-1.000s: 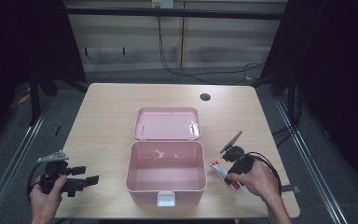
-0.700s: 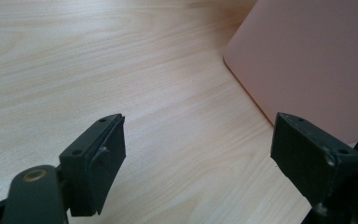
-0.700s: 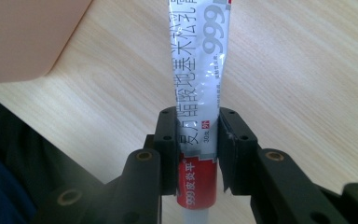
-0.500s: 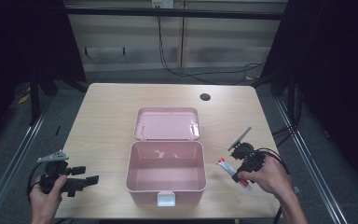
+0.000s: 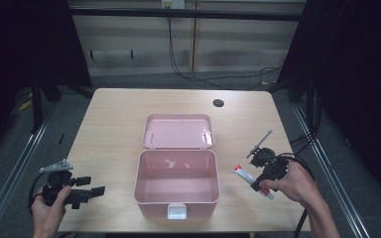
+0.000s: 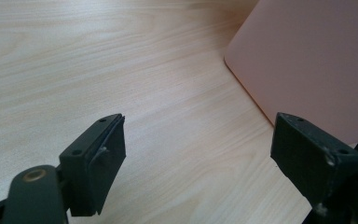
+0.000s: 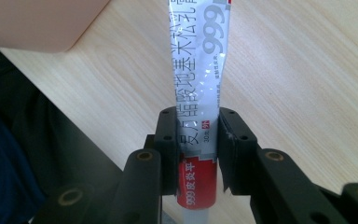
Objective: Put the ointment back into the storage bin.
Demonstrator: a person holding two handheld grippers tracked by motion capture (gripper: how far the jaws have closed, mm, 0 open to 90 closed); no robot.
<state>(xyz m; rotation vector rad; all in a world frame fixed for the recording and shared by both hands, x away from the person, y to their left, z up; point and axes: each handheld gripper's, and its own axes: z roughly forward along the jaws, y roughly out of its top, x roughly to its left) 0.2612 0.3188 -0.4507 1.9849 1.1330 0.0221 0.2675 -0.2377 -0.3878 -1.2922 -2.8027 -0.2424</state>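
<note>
While two grippers work one wooden table (image 5: 114,124), the left gripper (image 5: 95,191) at eight o'clock hangs released, holding nothing. At centre sits one pink box (image 5: 176,182), lid (image 5: 178,131) laid back, its inside bare. At four o'clock the right gripper (image 5: 254,186) is clenched on one white-and-red tube (image 5: 243,173), just beside the box.

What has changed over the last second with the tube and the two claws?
The right claw, shut on the white and red tube, has lifted it off the table beside the pink box; a second ago the tube lay lower, close to the tabletop. The grip itself looks the same. The left claw stays put, open and empty, and the box sits unmoved with its lid laid back.
</note>
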